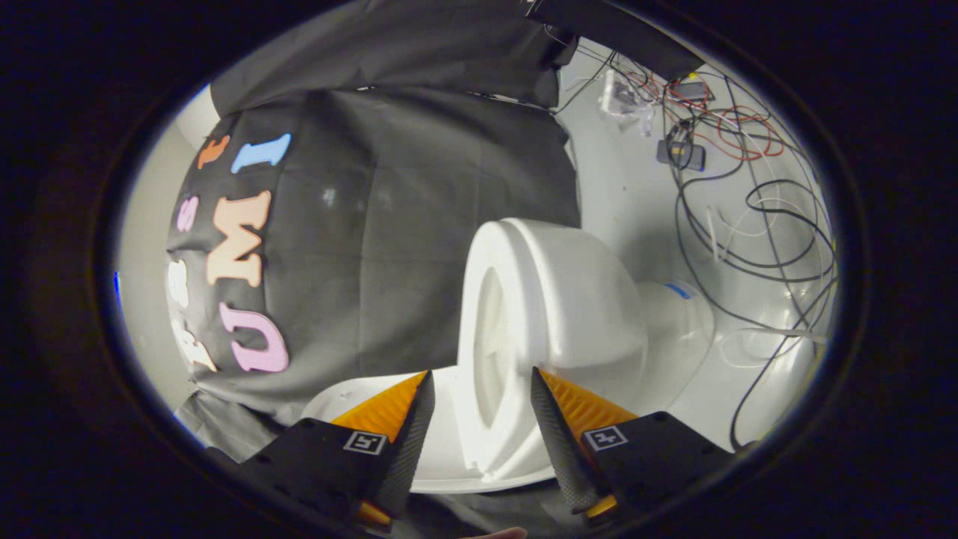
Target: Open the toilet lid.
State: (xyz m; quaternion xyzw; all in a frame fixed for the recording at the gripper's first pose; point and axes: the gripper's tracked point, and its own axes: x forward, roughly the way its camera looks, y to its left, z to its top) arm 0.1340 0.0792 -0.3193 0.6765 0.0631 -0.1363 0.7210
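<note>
Toilet (569, 299): white, glossy, seen rolled sideways by the tilted gripper view. The bowl's rounded outer shell bulges ahead of and beyond the fingers, narrowing to a pedestal that meets the pale floor (636, 195). A small blue mark sits on the pedestal near that narrowing.

Seat ring (479, 322): white, oval, facing the black cloth wall (419, 224); its opening shows a shadowed inner surface. What lies inside the bowl cannot be made out.

Toilet lid (352, 397): white, thin, swung away from the seat ring and lying back toward the cloth wall. One curved edge shows behind the fingertip on the cloth side, and a further strip of it runs between the two fingers, joining the toilet near the hinge end.

Gripper (480, 374): jaws spread apart, holding nothing. The seat ring's near end and the hinge area lie in the gap between the fingers; neither fingertip visibly presses on the toilet.

Cables (756, 224): black and white, looped loosely over the floor beyond the pedestal, with red wires (741, 127) and a small dark box (685, 153) further off.

Dark cloth (419, 52): a second sheet overlapping the top of the wall cloth.
</note>
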